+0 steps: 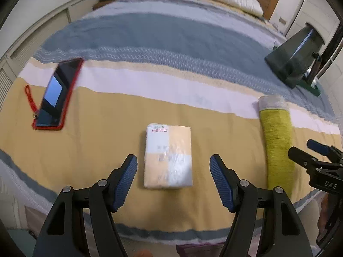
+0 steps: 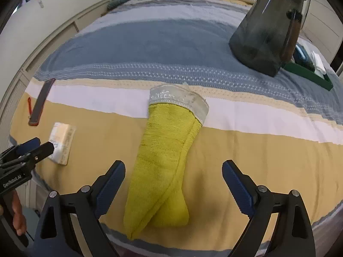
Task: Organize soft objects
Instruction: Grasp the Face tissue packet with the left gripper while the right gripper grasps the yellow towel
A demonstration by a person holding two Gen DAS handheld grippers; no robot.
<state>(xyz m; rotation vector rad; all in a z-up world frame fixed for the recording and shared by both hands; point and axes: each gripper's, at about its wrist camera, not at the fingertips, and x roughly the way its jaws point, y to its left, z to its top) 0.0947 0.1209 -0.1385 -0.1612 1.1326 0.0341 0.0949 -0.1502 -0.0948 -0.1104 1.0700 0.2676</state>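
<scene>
Left wrist view: left claw (image 1: 173, 182) has jaws apart, nothing between the pads, hanging above the pack (image 1: 168, 156), a flat plastic-wrapped bundle lying on the yellow band of the blanket (image 1: 150, 49). The pack's near half sits between the two fingers, not touched. Likely light, squashy inside, with slick wrap; best taken across its short sides, mid-length. Towel (image 1: 277, 141) lies well to the right, with the right claw's tip beside it at the frame edge. Phone (image 1: 56, 98) in a red case lies well to the left, not soft.

Right wrist view: right claw (image 2: 173, 190) stands wide apart, holding nothing. The towel (image 2: 163, 162), yellow-green, folded long with a pale hem at the far end, lies lengthwise on the yellow band, its near part between the fingers, not pinched. Soft, floppy, light, good grip; grab across the middle fold or it sags. Dark bin (image 2: 268, 25) stands far right.
</scene>
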